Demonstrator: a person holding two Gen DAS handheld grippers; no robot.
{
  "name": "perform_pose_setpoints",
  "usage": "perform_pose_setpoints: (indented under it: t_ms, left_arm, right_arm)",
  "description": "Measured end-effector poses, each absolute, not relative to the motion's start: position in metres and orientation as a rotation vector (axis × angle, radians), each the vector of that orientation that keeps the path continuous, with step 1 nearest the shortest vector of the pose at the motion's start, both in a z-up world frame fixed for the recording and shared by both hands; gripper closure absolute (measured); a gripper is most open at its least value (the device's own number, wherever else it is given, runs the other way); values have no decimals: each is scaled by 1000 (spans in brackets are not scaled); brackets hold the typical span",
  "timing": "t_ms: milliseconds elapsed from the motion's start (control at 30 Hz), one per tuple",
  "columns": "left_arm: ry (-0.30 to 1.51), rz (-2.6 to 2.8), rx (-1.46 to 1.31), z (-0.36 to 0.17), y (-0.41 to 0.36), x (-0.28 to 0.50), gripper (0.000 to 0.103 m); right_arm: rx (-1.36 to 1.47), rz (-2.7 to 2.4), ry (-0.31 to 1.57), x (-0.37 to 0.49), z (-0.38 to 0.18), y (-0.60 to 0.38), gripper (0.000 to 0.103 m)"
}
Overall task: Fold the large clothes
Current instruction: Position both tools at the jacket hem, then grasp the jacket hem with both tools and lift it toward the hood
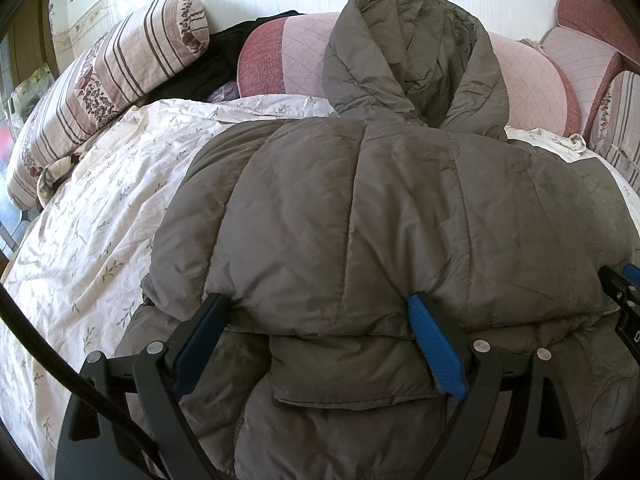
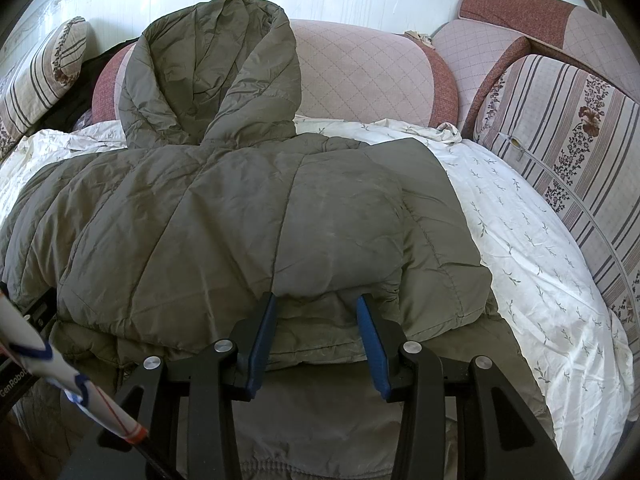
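Note:
A grey-brown hooded puffer jacket (image 1: pixel 360 208) lies on a white floral sheet, its hood (image 1: pixel 412 56) propped against the sofa back. It also shows in the right wrist view (image 2: pixel 240 216). Its lower part is folded up over itself, forming a thick doubled edge near me. My left gripper (image 1: pixel 320 304) is open, its blue pads wide apart on either side of the folded edge's left part. My right gripper (image 2: pixel 318 300) is open too, its fingers astride the folded edge further right, not pinching it.
The white floral sheet (image 1: pixel 92 216) covers a pink and red sofa (image 2: pixel 360 68). Striped floral cushions lie at the left (image 1: pixel 100 88) and right (image 2: pixel 568 128). A dark garment (image 1: pixel 200 68) sits behind the left cushion. A cable (image 1: pixel 60 372) crosses the lower left.

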State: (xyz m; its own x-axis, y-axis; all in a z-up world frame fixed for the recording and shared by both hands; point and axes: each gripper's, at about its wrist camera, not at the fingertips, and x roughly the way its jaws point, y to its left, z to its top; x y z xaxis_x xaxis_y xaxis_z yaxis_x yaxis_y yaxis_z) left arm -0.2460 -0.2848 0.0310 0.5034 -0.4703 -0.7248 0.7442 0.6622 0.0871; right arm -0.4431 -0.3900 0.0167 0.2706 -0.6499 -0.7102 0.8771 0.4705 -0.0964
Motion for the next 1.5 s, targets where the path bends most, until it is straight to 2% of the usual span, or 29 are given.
perform_pose_setpoints:
  t_ms: [1167,1333,1500]
  left_arm:
    - [730,-763,415,31,-283,-245,11]
    - [757,-788,356,46,-274,-235,11]
    - [624,-760,266,90,-249,-229,11]
  right_arm:
    - [345,-1059,764,-442,16,-389,57]
    - [427,-989,717,-456,29,-392,52]
    - [408,-950,616,-485,67,-380,52]
